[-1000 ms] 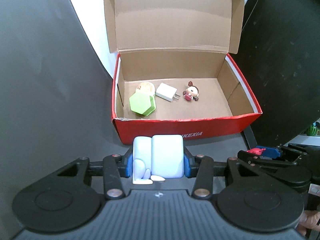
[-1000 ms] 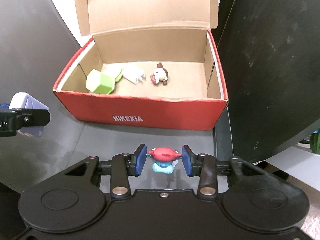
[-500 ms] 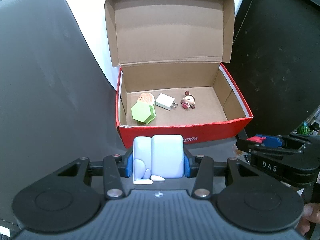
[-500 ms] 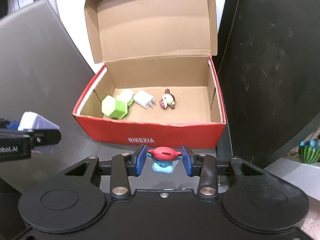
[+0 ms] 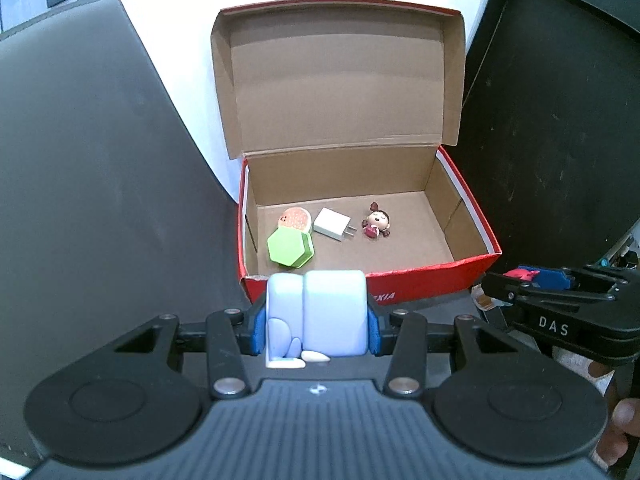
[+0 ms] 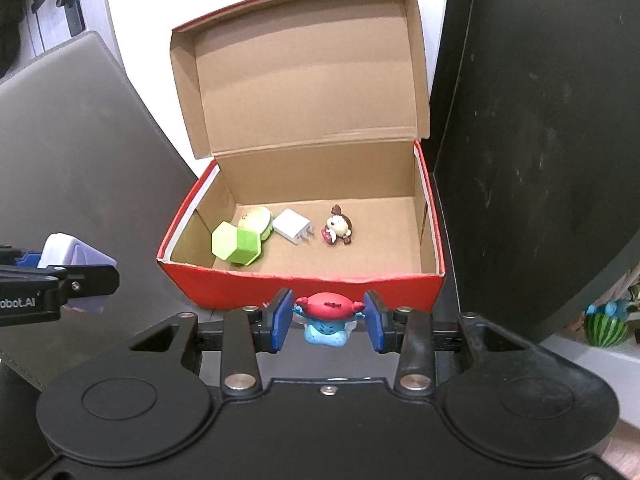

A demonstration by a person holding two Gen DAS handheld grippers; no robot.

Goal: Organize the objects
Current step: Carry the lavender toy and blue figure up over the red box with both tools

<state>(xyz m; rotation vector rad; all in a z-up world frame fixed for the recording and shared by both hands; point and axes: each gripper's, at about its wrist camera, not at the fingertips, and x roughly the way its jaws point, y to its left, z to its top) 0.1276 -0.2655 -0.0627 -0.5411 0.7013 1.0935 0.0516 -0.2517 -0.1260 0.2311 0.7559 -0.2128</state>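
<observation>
My left gripper (image 5: 316,326) pinches a pale blue block (image 5: 318,316), and my right gripper (image 6: 326,320) clamps a small red-and-blue figure (image 6: 327,318), both held just short of the red box (image 6: 312,282). The figure is gripped only by its rounded red top; I think it could twist loose before clearing the front wall.

My views are evenly lit and sharp at the red box (image 5: 436,276), whose raised lid shades its back wall. Around that box, fisheye distortion bends the edges; white wall above it glares.
</observation>
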